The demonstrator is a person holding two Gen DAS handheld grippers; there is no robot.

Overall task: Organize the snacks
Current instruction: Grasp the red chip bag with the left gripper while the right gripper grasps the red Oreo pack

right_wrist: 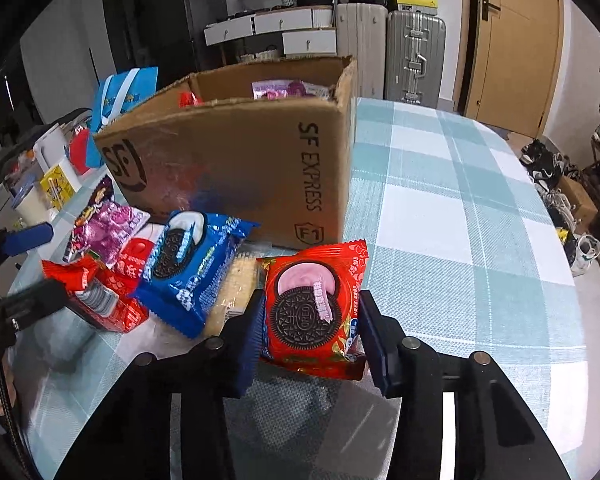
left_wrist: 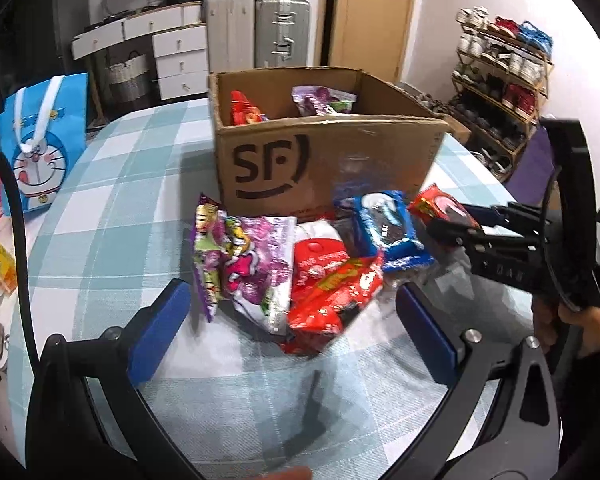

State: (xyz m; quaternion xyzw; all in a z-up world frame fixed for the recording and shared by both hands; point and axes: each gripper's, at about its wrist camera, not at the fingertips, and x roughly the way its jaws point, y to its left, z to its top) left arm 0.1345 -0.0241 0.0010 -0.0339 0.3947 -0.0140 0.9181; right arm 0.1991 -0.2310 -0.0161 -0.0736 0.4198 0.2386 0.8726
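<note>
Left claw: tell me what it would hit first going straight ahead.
Probably the red snack bag, lying just ahead between the open left claw fingers; the purple pack sits beside it. Depth is uncertain.

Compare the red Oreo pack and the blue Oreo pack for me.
The red Oreo pack sits clamped in the right gripper; the blue Oreo pack lies free in the snack pile. The red one shows pink cream, the blue one white cream. Both picture a dark sandwich cookie and lie outside the cardboard box.
</note>
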